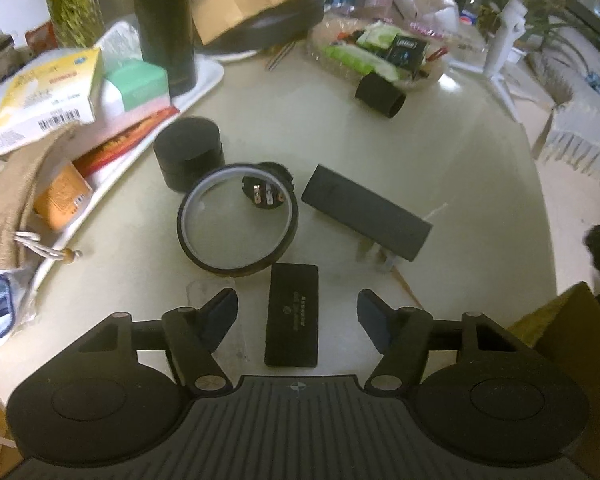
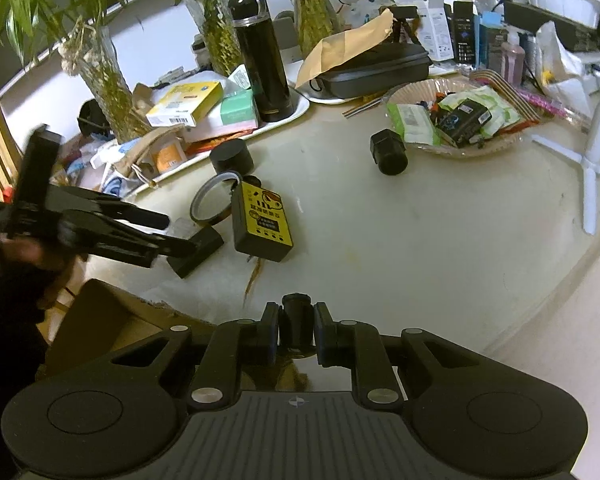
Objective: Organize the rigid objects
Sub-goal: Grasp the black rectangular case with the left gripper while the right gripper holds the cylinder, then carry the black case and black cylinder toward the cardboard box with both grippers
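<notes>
Between the left claw (image 1: 296,312) pads lies a flat black box (image 1: 292,314) on the surface (image 1: 440,152), jaws half open, not touching it; next they must close squarely. Right claw (image 2: 296,330) is clamped on a small black cylinder (image 2: 296,326), lifted clear

This looks like a home. A round tabletop (image 2: 440,220) is crowded with everyday stuff: green plants in glass vases (image 2: 104,80) at the upper left, a black flask (image 2: 260,60), small boxes (image 2: 186,104), and a basket (image 2: 452,120) of snack packets.
</notes>
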The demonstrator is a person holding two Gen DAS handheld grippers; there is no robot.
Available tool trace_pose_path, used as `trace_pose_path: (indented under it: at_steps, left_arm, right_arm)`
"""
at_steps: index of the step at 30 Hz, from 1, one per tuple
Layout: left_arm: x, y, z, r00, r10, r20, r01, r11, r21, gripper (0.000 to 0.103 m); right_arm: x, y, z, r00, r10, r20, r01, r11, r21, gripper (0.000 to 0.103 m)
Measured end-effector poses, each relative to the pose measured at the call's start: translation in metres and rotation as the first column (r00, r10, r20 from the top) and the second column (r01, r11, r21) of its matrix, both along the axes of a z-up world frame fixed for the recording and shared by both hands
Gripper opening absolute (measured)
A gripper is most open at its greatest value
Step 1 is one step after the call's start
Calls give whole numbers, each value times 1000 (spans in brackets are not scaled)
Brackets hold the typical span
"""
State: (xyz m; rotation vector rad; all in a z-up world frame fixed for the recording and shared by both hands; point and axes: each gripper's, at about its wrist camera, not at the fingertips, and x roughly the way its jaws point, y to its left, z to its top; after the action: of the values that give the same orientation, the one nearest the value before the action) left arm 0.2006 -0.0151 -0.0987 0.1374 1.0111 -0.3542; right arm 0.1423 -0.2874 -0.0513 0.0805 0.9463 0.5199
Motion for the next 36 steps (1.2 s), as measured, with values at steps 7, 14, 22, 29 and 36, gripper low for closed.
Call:
trace_pose_path:
  at_steps: [7, 14, 22, 29, 36]
  left_arm:
    - [12, -6, -12, 998, -6, -57, 8, 1000, 29, 61]
    - [16, -12, -18, 997, -19, -76, 26, 996, 85, 33]
    - [14, -7, -11, 997, -3, -73, 8, 997, 71, 31]
    - [6, -5, 4, 999, 4, -47, -1, 998, 61, 31]
    - [-13, -2, 31, 1000, 20, 2, -20, 999, 41, 31]
  right_arm:
    - [-6, -2, 4, 1000, 3, 3, -3, 1000, 22, 21]
    - [-6, -3, 5, 1000, -12, -13, 12, 999, 39, 21]
    - [-9, 5, 6, 1000, 1, -16, -1, 1000, 27, 21]
    - [-9, 9, 6, 1000, -8, -19, 9, 1000, 2, 21]
    - [-9, 13, 9, 1000, -20, -8, 20, 1000, -21, 21]
